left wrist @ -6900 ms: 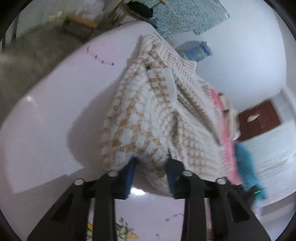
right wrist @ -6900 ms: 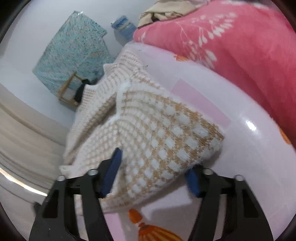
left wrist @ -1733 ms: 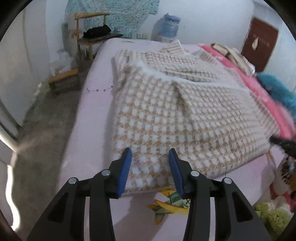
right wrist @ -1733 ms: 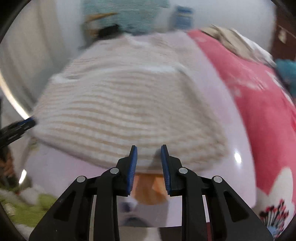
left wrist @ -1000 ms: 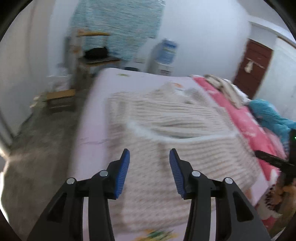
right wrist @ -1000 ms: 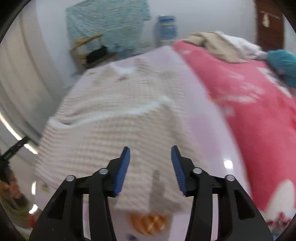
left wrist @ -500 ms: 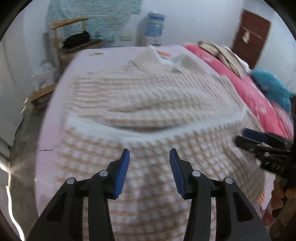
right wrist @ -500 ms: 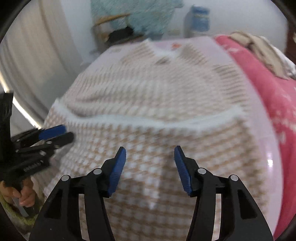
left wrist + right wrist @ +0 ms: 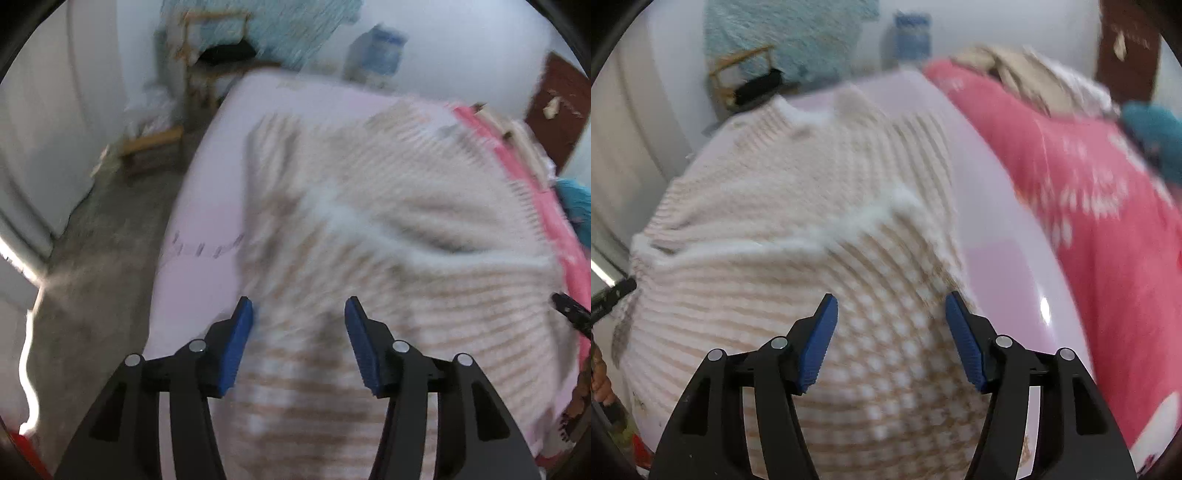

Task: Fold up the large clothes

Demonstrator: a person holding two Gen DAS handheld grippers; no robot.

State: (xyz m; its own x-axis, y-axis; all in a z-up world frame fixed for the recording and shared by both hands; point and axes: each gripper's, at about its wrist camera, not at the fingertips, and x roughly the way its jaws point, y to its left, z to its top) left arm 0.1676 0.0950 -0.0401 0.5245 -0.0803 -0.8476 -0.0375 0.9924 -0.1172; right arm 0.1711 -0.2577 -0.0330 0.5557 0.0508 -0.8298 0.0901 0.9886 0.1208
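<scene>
The sweater (image 9: pixel 388 236), a thick beige-and-white knit, lies spread on the pale pink sheet (image 9: pixel 207 192) of the bed, its near part already folded over the rest so a fuzzy white hem (image 9: pixel 849 221) runs across the middle; a pink floral quilt (image 9: pixel 1089 206) lies just beside it on the far side. The risk, as I judge it, is in the next pinch: the knit is bulky and doubled, so jaws closing on the top layer alone would drag the fold askew, and a grab off the edge would bunch the fabric rather than lift it; both views are blurred, so the exact edge is hard to place. The left gripper (image 9: pixel 299 332) points steeply down over the sweater's left border, jaws parted and holding nothing, having just been opening; the right gripper (image 9: pixel 892 332) hangs likewise over the right border, jaws apart and empty, also just widened.
</scene>
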